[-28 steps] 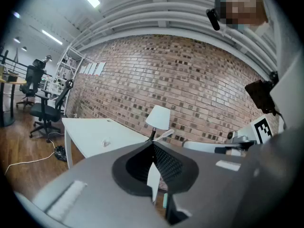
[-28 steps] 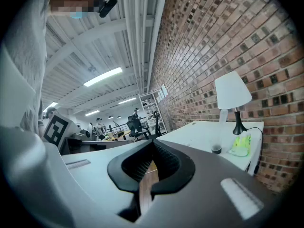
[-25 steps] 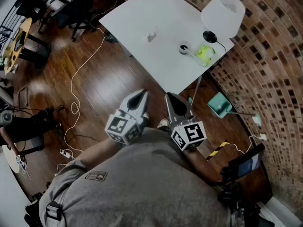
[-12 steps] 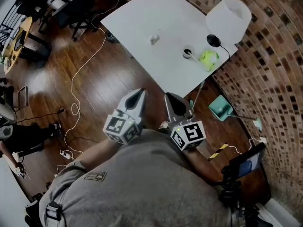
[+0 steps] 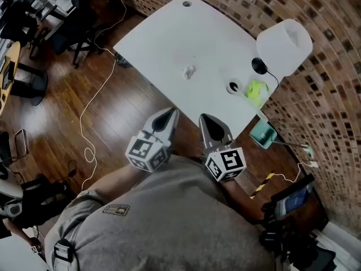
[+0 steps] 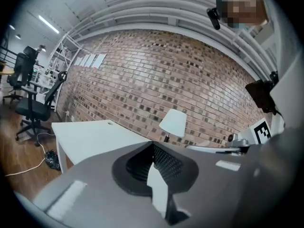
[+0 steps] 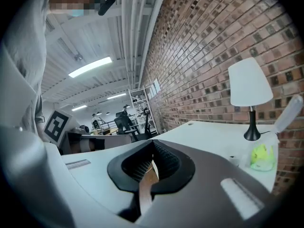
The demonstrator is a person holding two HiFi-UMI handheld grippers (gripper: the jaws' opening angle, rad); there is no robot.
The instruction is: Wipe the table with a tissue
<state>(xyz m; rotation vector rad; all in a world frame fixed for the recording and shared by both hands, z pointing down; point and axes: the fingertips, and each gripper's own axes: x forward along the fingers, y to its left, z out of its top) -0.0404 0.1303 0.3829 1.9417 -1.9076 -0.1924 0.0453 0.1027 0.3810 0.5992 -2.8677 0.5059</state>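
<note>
A small crumpled white tissue [image 5: 189, 70] lies near the middle of the white table [image 5: 163, 35]. My left gripper [image 5: 171, 113] and right gripper [image 5: 204, 118] are side by side just short of the table's near edge, over the wood floor, both pointing at the table. Both are shut with nothing in them. In the left gripper view the closed jaw tips [image 6: 153, 144] point across the table [image 6: 90, 134]. The right gripper view has its closed tips [image 7: 153, 143] in front of the table [image 7: 213, 137]. The tissue is hidden in both gripper views.
A white-shaded lamp [image 5: 285, 38] on a black base [image 5: 259, 65], a yellow-green object [image 5: 255, 91] and a small round cup [image 5: 233, 87] stand at the table's right end by the brick wall. A teal dustpan [image 5: 260, 132] and white cables [image 5: 93, 103] lie on the floor. Office chairs [image 5: 73, 10] stand at upper left.
The person has stepped toward the table; both grippers have come forward and now sit close to its near edge. Both stayed shut and empty.
</note>
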